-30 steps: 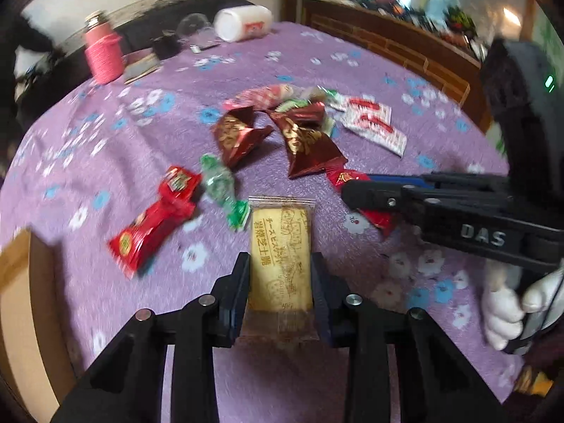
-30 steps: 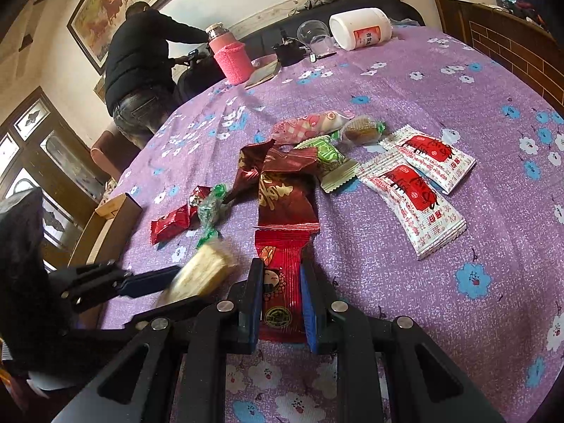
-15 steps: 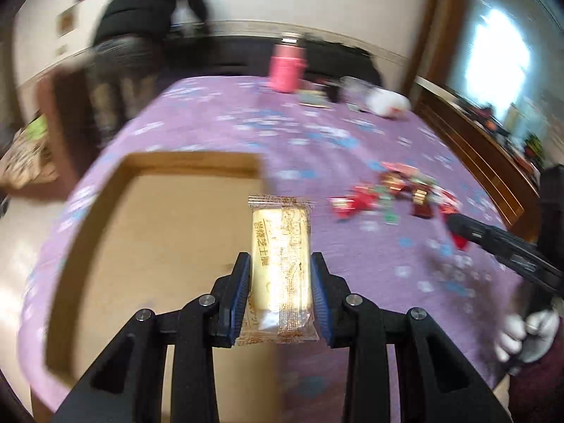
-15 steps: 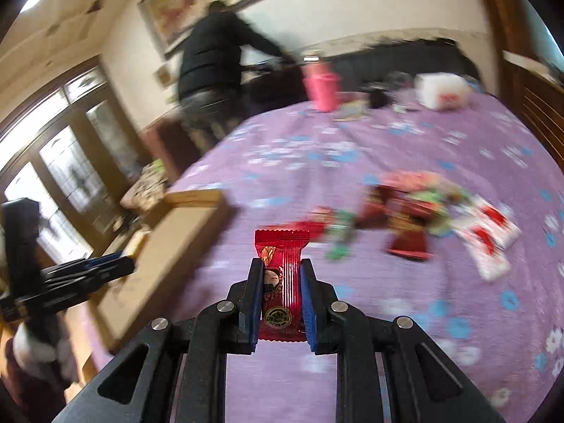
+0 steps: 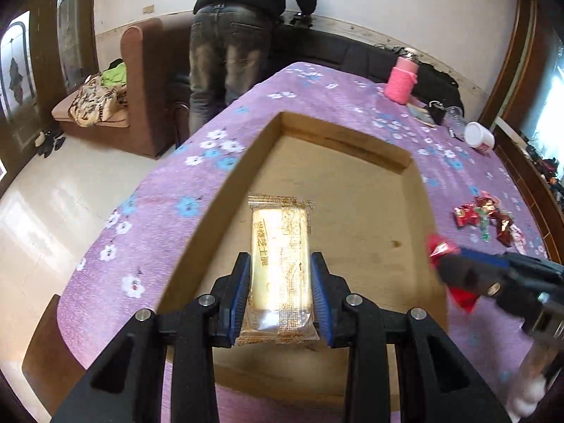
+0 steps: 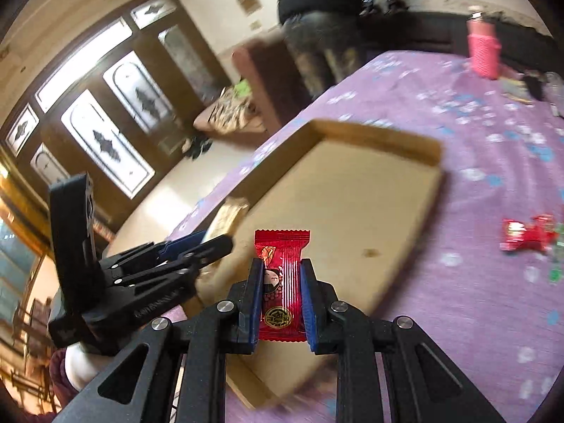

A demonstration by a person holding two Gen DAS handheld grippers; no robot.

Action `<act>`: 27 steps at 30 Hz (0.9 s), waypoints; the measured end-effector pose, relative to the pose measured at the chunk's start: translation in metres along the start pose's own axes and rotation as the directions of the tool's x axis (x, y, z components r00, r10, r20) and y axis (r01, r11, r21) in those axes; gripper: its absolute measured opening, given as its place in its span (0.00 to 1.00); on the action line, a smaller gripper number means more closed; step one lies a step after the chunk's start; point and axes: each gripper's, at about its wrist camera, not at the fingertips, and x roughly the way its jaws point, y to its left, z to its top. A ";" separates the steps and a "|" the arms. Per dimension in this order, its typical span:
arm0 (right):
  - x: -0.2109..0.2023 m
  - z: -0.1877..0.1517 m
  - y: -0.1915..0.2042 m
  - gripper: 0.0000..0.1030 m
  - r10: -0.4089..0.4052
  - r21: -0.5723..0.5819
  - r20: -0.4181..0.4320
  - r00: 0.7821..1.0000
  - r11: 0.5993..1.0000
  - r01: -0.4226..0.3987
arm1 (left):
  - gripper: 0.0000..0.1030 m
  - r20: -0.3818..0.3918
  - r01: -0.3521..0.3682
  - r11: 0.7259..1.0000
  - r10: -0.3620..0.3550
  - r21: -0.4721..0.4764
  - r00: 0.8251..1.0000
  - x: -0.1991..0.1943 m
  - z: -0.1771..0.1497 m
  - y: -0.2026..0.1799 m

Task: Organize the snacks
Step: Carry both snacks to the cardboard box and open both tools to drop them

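Note:
My left gripper [image 5: 281,264] is shut on a yellow biscuit packet [image 5: 280,257] and holds it over the shallow cardboard tray [image 5: 370,218]. My right gripper [image 6: 281,271] is shut on a red candy packet [image 6: 282,282] over the tray's near edge [image 6: 352,211]. The right gripper with its red packet also shows in the left wrist view [image 5: 458,268], at the tray's right side. The left gripper shows in the right wrist view [image 6: 211,243], at the tray's left side. The tray holds nothing.
A pile of loose snacks [image 5: 486,215] lies on the purple flowered tablecloth [image 5: 169,218] to the right. A pink flask [image 5: 402,84] and white jar [image 5: 479,135] stand far back. A person [image 5: 246,35] stands beyond the table. The table edge is at the left.
Both grippers have swung left from the snack pile to the cardboard tray, each carrying its packet. The tray is now directly under them.

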 end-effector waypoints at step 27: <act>-0.064 0.017 -0.081 0.24 -0.206 0.169 0.120 0.971 0.968 0.184 | 0.66 0.187 0.129 0.990 -0.117 -0.055 0.975 -0.071 0.004 -0.003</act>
